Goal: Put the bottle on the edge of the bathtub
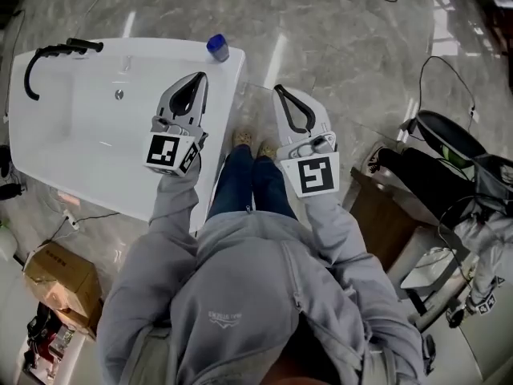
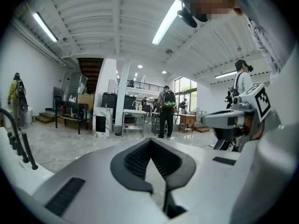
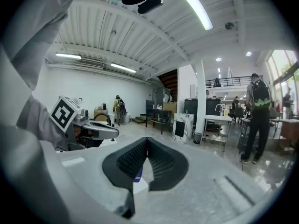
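Two grippers are held out side by side on forearms in grey sleeves (image 1: 180, 191), both aimed roughly toward 12 o'clock, with their tips leaning slightly toward each other. The left gripper (image 1: 202, 77) (image 2: 150, 140) is seen over the right part of the white bathtub (image 1: 160, 48). Its jaws are closed tip to tip, with nothing gripped. The right gripper (image 1: 278, 89) (image 3: 147, 139) is held over the floor just off the tub's right rim. Its jaws are likewise brought together and nothing is clamped between them.

The bottle (image 1: 217, 47), blue-capped, is set upright on the tub's edge at its far right corner, at about 1 o'clock of the left gripper's tip and apart from it. A blue patch glimpsed behind the right gripper's jaws is probably the same bottle (image 3: 138, 174). A black faucet (image 1: 48, 54) is mounted at the tub's far left corner, at about 10 o'clock.
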Demonstrator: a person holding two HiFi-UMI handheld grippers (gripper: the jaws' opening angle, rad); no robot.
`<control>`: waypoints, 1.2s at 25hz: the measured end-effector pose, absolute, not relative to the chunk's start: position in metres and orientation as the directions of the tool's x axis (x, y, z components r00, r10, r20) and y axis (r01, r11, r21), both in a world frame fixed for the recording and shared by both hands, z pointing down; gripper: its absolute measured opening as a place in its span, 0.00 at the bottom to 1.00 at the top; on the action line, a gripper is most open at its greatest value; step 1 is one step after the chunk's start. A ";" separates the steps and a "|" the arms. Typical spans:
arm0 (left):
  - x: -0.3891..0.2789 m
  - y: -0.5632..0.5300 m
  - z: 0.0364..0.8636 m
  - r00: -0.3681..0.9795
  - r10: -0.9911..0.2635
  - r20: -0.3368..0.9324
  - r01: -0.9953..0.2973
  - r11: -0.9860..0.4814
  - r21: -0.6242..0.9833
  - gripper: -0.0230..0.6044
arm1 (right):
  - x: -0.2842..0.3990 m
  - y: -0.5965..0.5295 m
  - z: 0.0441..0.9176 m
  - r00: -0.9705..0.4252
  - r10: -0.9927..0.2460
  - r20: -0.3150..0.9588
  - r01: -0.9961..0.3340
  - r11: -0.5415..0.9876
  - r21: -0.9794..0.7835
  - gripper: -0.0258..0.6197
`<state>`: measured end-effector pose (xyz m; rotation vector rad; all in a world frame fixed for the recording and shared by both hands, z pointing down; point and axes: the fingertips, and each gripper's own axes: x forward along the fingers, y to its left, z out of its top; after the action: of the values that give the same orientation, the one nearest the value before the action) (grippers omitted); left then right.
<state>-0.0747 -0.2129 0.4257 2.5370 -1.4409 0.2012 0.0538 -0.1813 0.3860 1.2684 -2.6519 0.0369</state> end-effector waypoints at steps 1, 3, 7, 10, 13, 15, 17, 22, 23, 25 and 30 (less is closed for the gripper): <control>-0.071 -0.206 0.413 0.519 -0.827 0.217 -0.854 -0.507 0.115 0.05 | 0.058 -0.177 0.376 -0.606 -0.774 0.182 -0.778 0.625 0.071 0.05; -0.059 -0.195 0.389 0.544 -0.814 0.205 -0.839 -0.535 0.102 0.05 | 0.068 -0.171 0.356 -0.591 -0.790 0.164 -0.790 0.608 0.085 0.05; -0.028 -0.177 0.348 0.601 -0.782 0.167 -0.798 -0.597 0.081 0.05 | 0.091 -0.161 0.320 -0.558 -0.820 0.126 -0.812 0.571 0.121 0.05; -0.005 -0.160 0.319 0.633 -0.761 0.139 -0.773 -0.631 0.064 0.05 | 0.110 -0.146 0.295 -0.530 -0.844 0.077 -0.836 0.536 0.119 0.05; 0.020 -0.142 0.294 0.655 -0.746 0.121 -0.754 -0.654 0.053 0.05 | 0.131 -0.127 0.273 -0.489 -0.870 0.056 -0.864 0.493 0.107 0.05; 0.035 -0.134 0.278 0.662 -0.741 0.113 -0.749 -0.662 0.043 0.05 | 0.146 -0.117 0.261 -0.453 -0.890 0.049 -0.884 0.456 0.102 0.05; 0.050 -0.127 0.267 0.667 -0.738 0.102 -0.744 -0.667 0.039 0.05 | 0.164 -0.109 0.251 -0.408 -0.912 0.036 -0.907 0.410 0.099 0.05; 0.083 -0.110 0.242 0.660 -0.746 0.089 -0.751 -0.659 0.048 0.05 | 0.201 -0.086 0.237 -0.284 -0.958 0.033 -0.957 0.285 0.052 0.05; 0.088 -0.107 0.236 0.657 -0.749 0.085 -0.754 -0.656 0.042 0.05 | 0.206 -0.083 0.233 -0.262 -0.964 0.034 -0.964 0.264 0.037 0.05; 0.097 -0.103 0.225 0.652 -0.754 0.078 -0.757 -0.653 0.024 0.05 | 0.213 -0.079 0.228 -0.228 -0.973 0.035 -0.973 0.229 0.015 0.05; 0.105 -0.089 0.212 0.657 -0.752 0.052 -0.753 -0.658 0.006 0.05 | 0.211 -0.068 0.225 -0.210 -0.977 0.044 -0.978 0.211 0.005 0.05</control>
<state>0.1053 -0.0886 0.2117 2.8352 -1.2885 0.0698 0.2107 -0.0677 0.2253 1.9497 -2.4145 0.0366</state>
